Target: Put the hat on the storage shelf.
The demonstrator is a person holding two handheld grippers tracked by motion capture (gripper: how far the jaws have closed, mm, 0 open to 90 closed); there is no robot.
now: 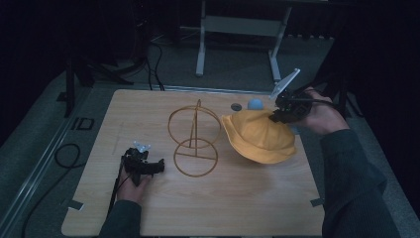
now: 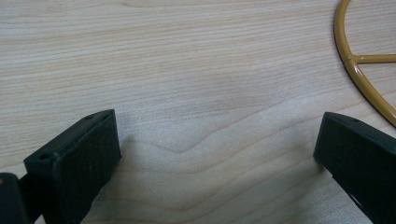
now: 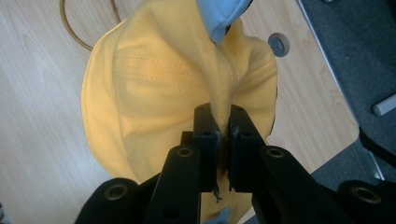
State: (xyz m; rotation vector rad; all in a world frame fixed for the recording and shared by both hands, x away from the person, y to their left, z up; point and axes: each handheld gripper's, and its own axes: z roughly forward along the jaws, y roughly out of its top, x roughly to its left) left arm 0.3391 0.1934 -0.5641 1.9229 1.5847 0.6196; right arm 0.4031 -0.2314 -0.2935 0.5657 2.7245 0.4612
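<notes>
Where the yellow hat (image 3: pixel 154 88) bunches into a fold, the right gripper (image 3: pixel 223 128) has its jaws clenched on the cloth, the crown hanging ahead of them over the table (image 1: pixel 237 203), its lower edge looking to rest there. Beyond the hat stands a wire stand (image 1: pixel 194 139). Well apart, the left gripper (image 2: pixel 217 154) lies low with jaws released, wood between them, the stand's ring (image 2: pixel 359 65) just ahead.

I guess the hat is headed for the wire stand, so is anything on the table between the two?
Nothing visible: the yellow hat, pinched in the right gripper, hangs just right of the wire stand, with bare table between them.
</notes>
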